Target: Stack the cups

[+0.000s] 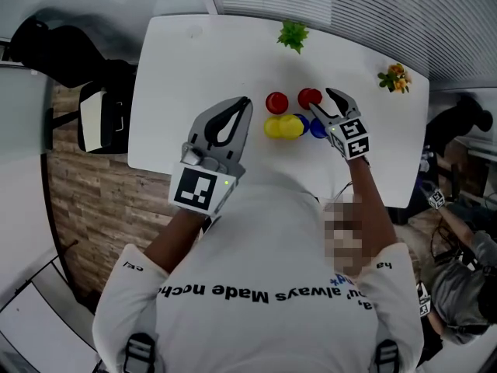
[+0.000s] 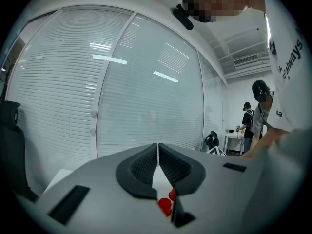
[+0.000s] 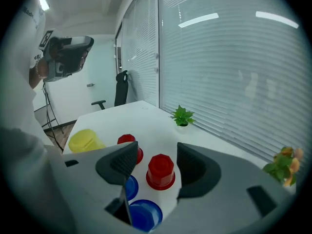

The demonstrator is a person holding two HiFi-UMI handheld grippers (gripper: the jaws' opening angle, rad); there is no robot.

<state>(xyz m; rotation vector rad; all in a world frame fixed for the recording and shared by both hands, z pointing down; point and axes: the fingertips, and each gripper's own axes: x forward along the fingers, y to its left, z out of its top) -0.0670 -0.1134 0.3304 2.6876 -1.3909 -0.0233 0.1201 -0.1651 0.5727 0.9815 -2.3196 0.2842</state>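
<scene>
1. My right gripper (image 3: 157, 155) has its jaws standing wide apart, and neither pad touches anything.
2. In the right gripper view a red cup (image 3: 161, 170) stands on the table between those jaws. It is clear of both pads and sits slightly nearer the left one. It looks to stand mouth down, with its flared rim on the white table (image 1: 178, 68).
3. In the head view the same red cup (image 1: 309, 97) shows at about 9 o'clock of the right gripper (image 1: 324, 103), just beside its tips.
4. A second red cup (image 3: 129, 143) stands at about 10 o'clock of the first. The left jaw partly hides it in the right gripper view.
5. The yellow cups (image 1: 281, 127) sit together at about 6 o'clock of the second red cup (image 1: 277, 102), close to it.
6. Two blue cups (image 3: 144, 213) lie at about 7 o'clock of the framed red cup, under the body of the right gripper and mostly hidden in the head view.
7. My left gripper (image 2: 158, 147) is fully closed, pad against pad, with nothing between them.
8. In the head view the left gripper (image 1: 245, 102) is held over the table. The cluster of cups is at 3 to 4 o'clock of its tip, near but apart.
9. A green plant (image 1: 293, 35) stands at the table's 12 o'clock edge, and a flower sprig (image 1: 394, 78) stands near its 2 o'clock corner. Both are well away from the cups.
</scene>
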